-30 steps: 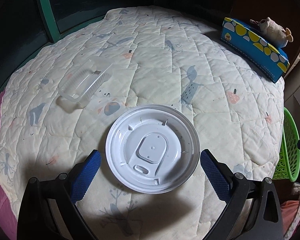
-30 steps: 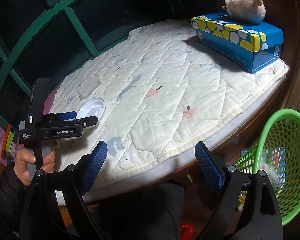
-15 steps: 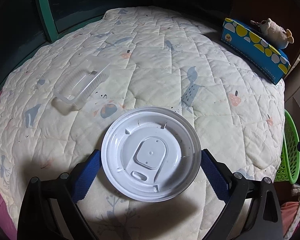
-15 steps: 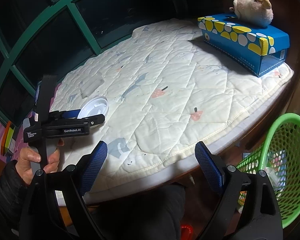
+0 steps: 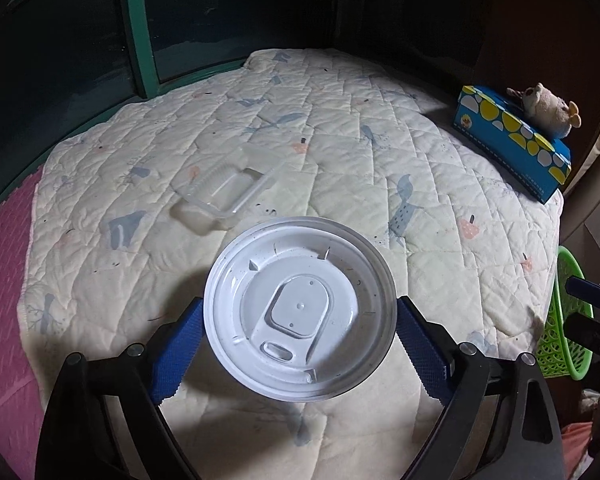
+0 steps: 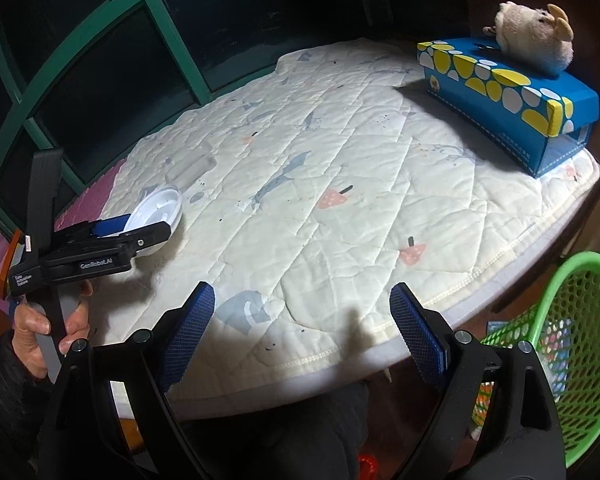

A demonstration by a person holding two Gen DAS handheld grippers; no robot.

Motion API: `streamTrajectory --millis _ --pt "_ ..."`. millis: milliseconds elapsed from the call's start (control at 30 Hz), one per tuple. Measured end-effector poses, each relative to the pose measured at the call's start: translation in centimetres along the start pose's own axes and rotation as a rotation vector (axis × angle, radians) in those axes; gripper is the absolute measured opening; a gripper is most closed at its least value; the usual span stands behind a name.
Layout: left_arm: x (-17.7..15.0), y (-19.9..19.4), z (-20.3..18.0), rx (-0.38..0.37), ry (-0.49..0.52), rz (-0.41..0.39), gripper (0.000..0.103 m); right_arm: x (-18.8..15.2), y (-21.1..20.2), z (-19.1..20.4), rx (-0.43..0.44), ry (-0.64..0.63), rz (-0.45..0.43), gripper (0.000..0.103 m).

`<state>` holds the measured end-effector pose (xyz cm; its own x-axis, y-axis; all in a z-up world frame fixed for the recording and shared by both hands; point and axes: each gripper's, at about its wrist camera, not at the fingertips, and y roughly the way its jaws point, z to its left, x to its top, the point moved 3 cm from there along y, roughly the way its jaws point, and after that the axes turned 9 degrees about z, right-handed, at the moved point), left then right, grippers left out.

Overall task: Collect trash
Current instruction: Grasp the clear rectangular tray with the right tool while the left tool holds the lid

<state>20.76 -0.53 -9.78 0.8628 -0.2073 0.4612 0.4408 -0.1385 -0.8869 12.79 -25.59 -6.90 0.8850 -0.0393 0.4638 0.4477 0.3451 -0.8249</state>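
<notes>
Left tongs (image 5: 298, 332) have the white plastic lid (image 5: 299, 307) pinched edge to edge between the 2 blue pads, and from the right-wrist view that lid (image 6: 154, 216) sits tilted and raised off the quilted mat (image 6: 340, 200), so I'd call it lifted, not just resting. It hangs over the near-left part of the mat, well apart from the green basket (image 6: 572, 344) at the far right edge.

Right tongs (image 6: 302, 332) are spread wide with nothing between them, hovering past the mat's front hem, close to that basket. Some bits already lie inside it, though what they are is too blurred to name.

So the step in hand reads as the carry: 1 piece of trash gripped, the drop-off not yet made. Next move, as I judge it, is a sweep to the right across the mat until the lid is over the basket's mouth, then a release. The lid is thin and held only by its rim, so a hard squeeze could buckle it or pop it free; a steady, level carry looks wise.

Still waiting on the mat: a clear plastic tray (image 5: 230, 196), lying just beyond the lid. That's the likely next pickup. The blue tissue box (image 6: 508, 98) with the plush toy (image 6: 534, 36) on top sits at the far right corner and doesn't look like trash.
</notes>
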Motion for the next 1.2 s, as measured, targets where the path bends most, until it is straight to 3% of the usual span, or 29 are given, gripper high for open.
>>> streamTrajectory --millis 367,633,1200 --pt "-1.4 -4.2 6.3 0.040 -0.116 -0.051 0.089 4.5 5.0 6.9 0.049 -0.179 0.050 0.089" --pt "-2.6 -4.9 10.2 0.042 -0.194 -0.056 0.089 8.3 9.1 12.5 0.089 -0.299 0.075 0.089" --pt "-3.5 -3.7 12.9 0.001 -0.255 -0.036 0.089 14.3 17.0 16.3 0.054 -0.518 0.148 0.097"
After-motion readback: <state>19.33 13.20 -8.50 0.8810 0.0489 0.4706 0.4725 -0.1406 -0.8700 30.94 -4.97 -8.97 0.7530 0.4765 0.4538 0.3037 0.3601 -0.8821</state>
